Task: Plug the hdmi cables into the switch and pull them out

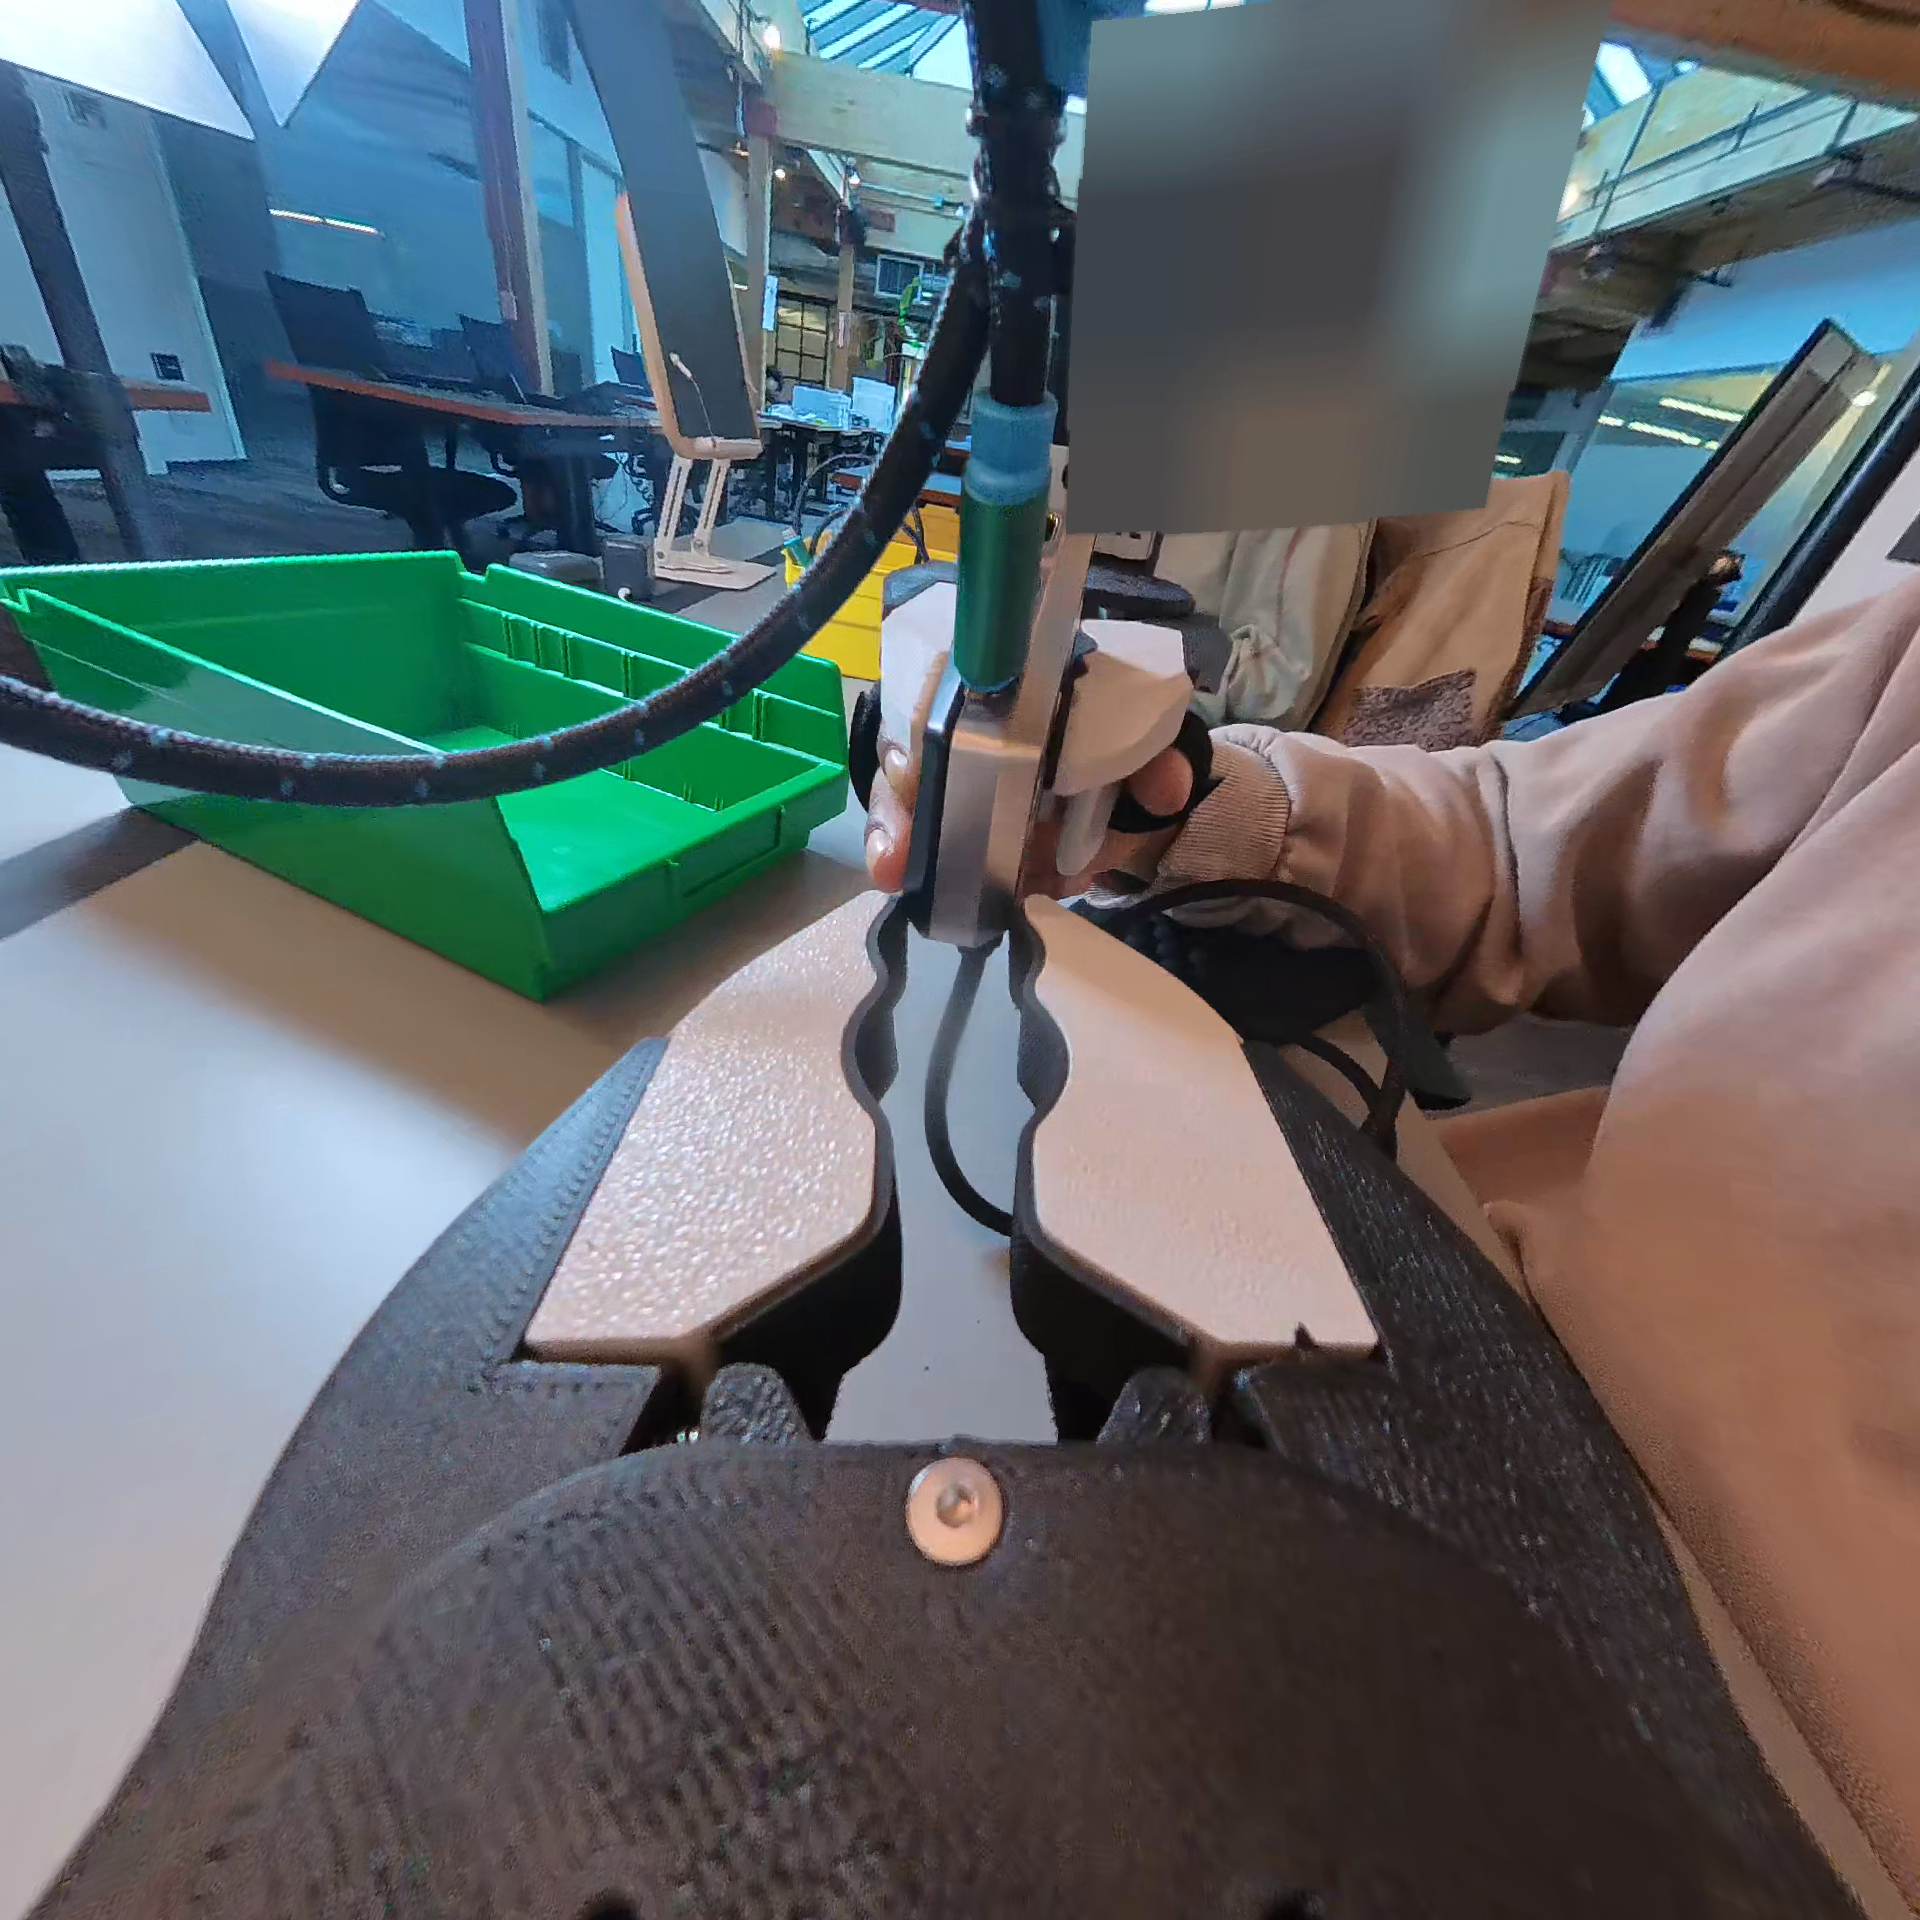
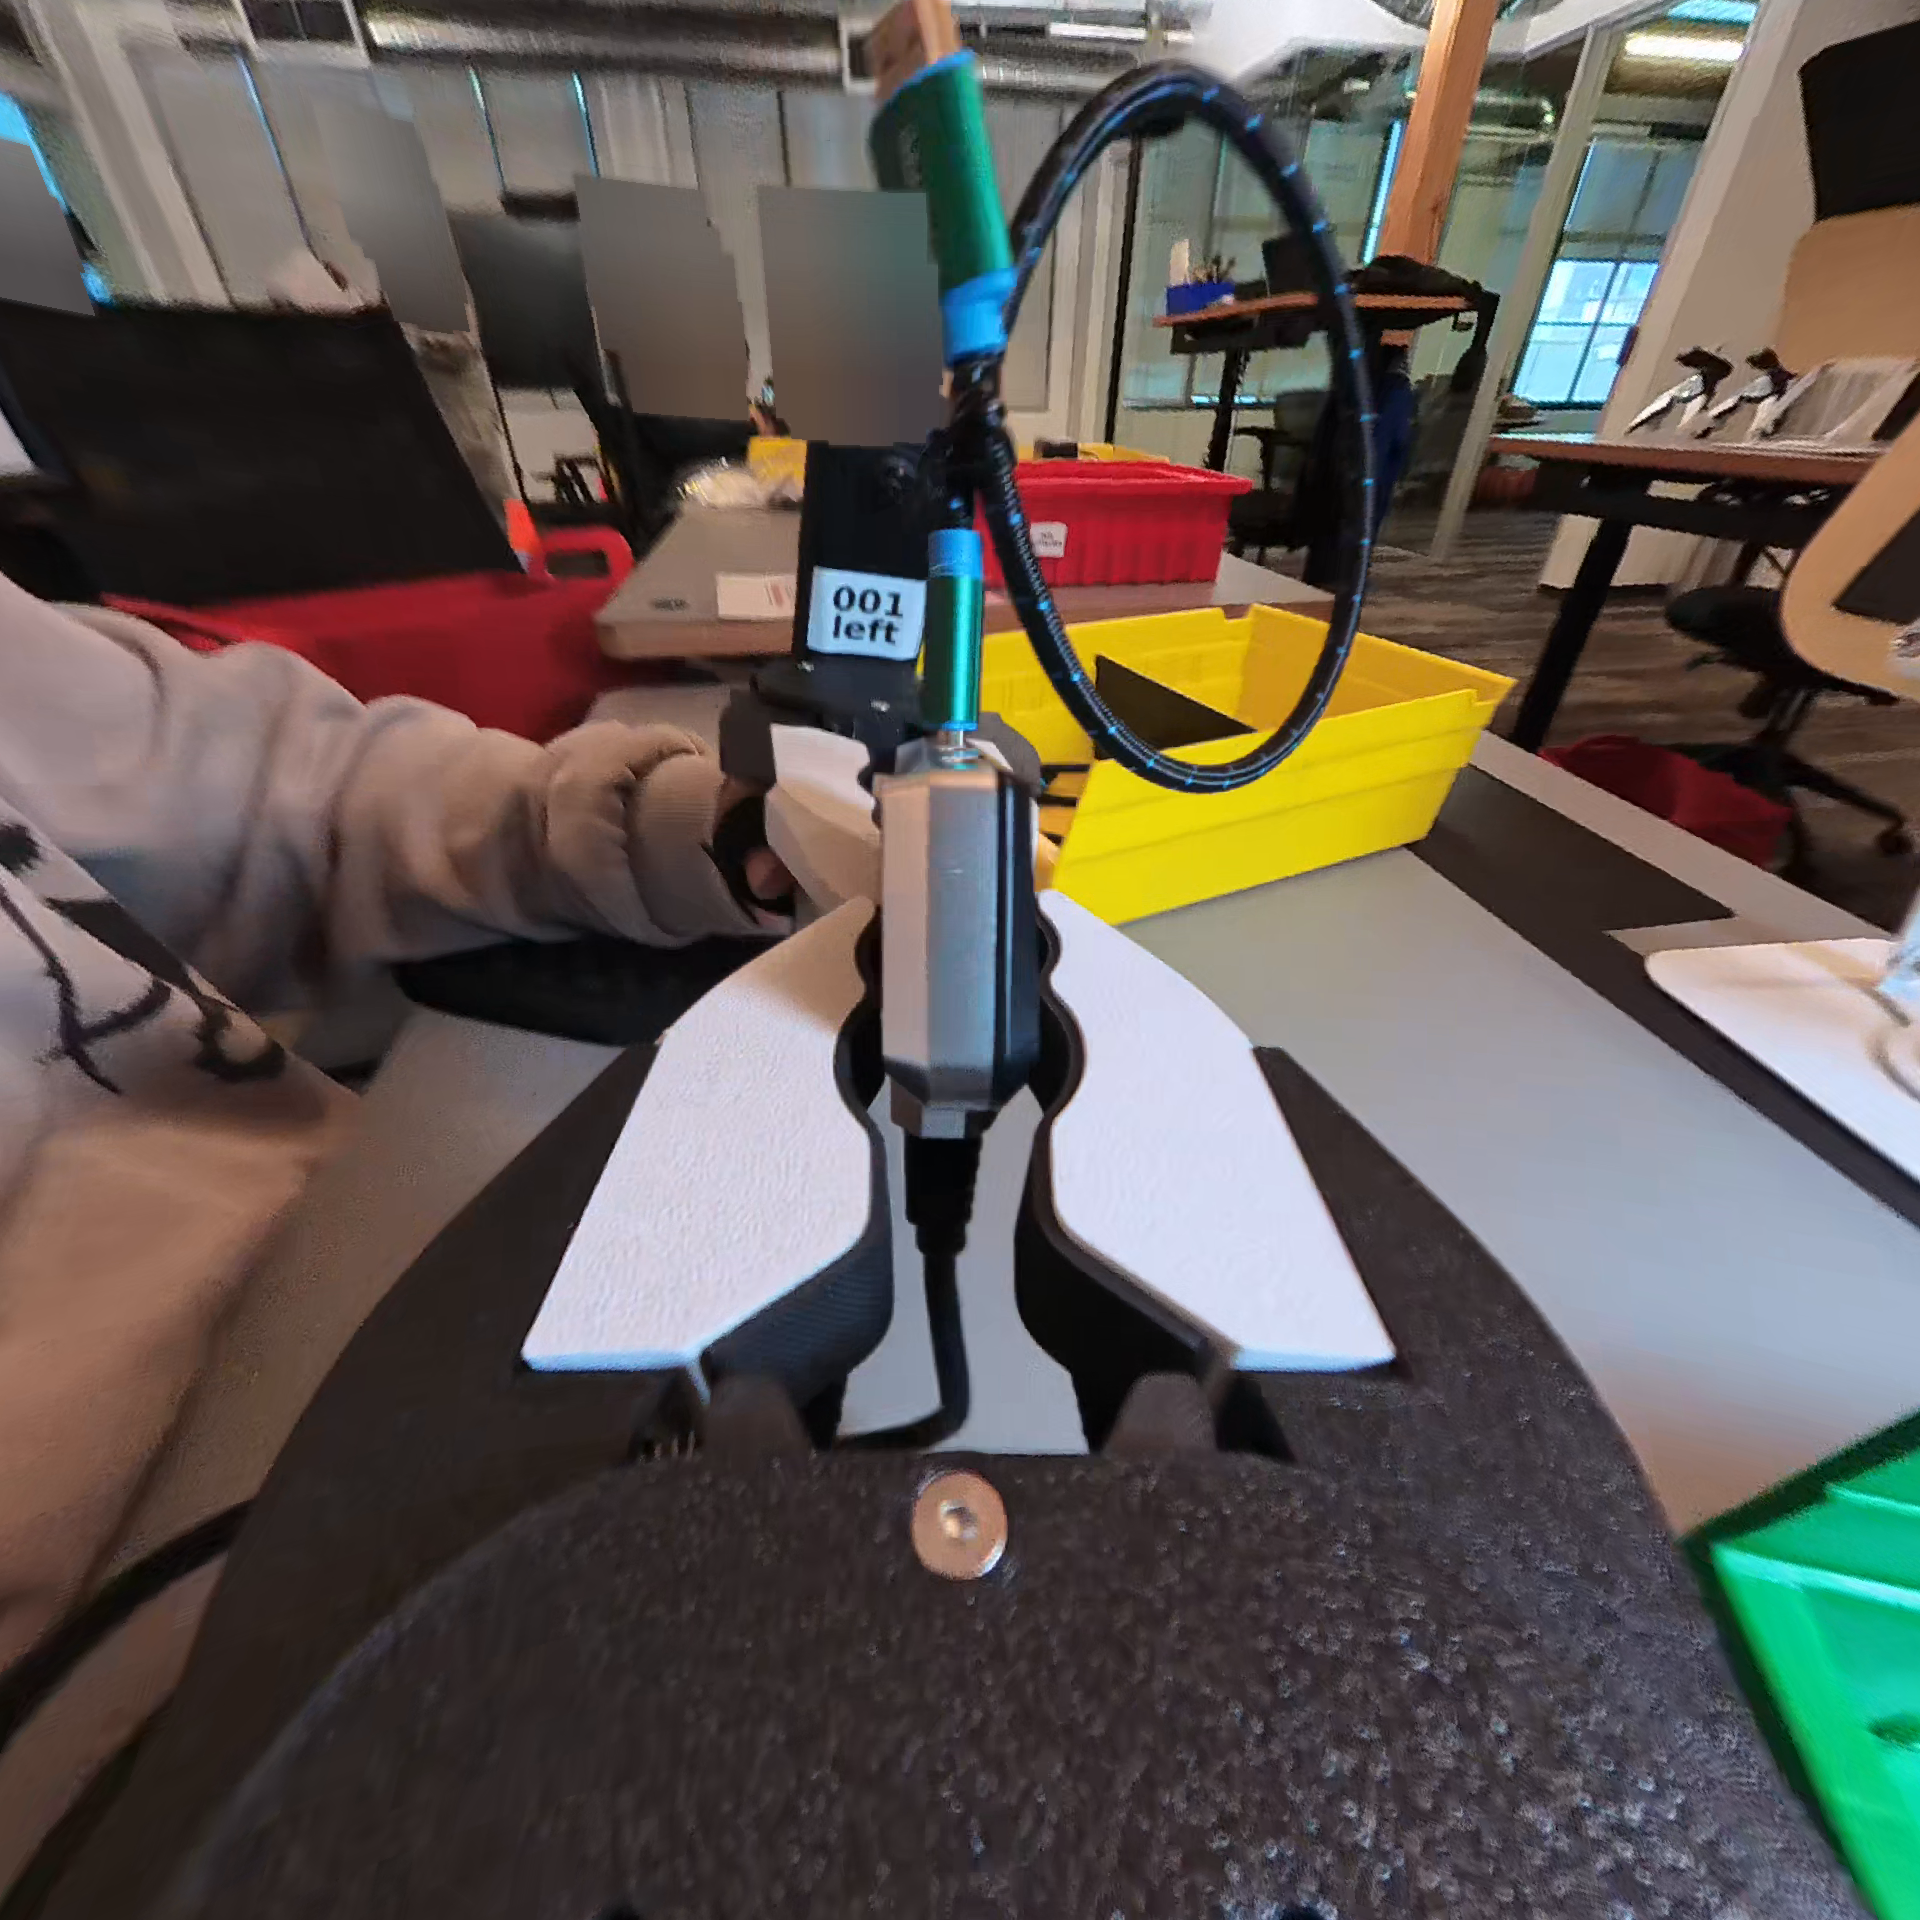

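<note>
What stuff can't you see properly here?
- Switch ports: both views, covered by plug and jaws.
- Cable far end: left wrist view, cut off by the left edge.
- Black lead end: right wrist view, hidden under the right gripper.

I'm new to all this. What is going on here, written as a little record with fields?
Held item: silver switch
Right claw: shut on the switch
Left claw: tips flank one end of the switch; grip unclear
Plugged in: green plug; thin black cable at the opposite end
Unplugged: second green plug on the looped braided cable
Nearby: green bin, yellow bin
</note>
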A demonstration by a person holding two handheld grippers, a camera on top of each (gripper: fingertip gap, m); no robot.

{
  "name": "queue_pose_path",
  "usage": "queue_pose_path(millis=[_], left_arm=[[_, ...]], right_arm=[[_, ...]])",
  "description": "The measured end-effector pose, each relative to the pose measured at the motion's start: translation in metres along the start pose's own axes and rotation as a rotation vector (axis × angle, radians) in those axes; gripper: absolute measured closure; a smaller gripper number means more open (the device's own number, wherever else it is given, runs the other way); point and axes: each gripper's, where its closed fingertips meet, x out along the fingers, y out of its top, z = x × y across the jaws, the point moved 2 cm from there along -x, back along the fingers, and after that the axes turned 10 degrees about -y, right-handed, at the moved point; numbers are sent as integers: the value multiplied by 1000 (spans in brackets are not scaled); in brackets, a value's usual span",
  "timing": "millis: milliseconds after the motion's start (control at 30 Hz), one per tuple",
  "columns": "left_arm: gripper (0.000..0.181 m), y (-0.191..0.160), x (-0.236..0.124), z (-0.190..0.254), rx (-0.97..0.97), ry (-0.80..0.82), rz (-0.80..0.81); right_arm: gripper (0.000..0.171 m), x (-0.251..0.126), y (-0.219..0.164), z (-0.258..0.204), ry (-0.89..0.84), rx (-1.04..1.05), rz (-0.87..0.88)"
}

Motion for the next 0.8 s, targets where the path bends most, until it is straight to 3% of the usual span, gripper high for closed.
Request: queue_pose_path(millis=[433,500,567,667,733,800], left_arm=[[163,-3,2,-1,-14,-8,8],[154,12,-12,-3,15,42,25],[146,36,-44,-14,82,182,2],[150,66,-124,-48,235,558,-135],[151,68,-180,-74,263,756,-333],[151,50,-226,-98,226,842,-594]], right_arm=[[148,2,-5,-5,-76,-219,-64],[148,-4,4,-4,-103,-266,-53],[148,-13,14,3,-145,-282,-41],[148,-27,24,19,-229,-308,-40],[148,-32,26,27,-259,-315,-44],[148,-33,24,32,-267,-308,-50]])
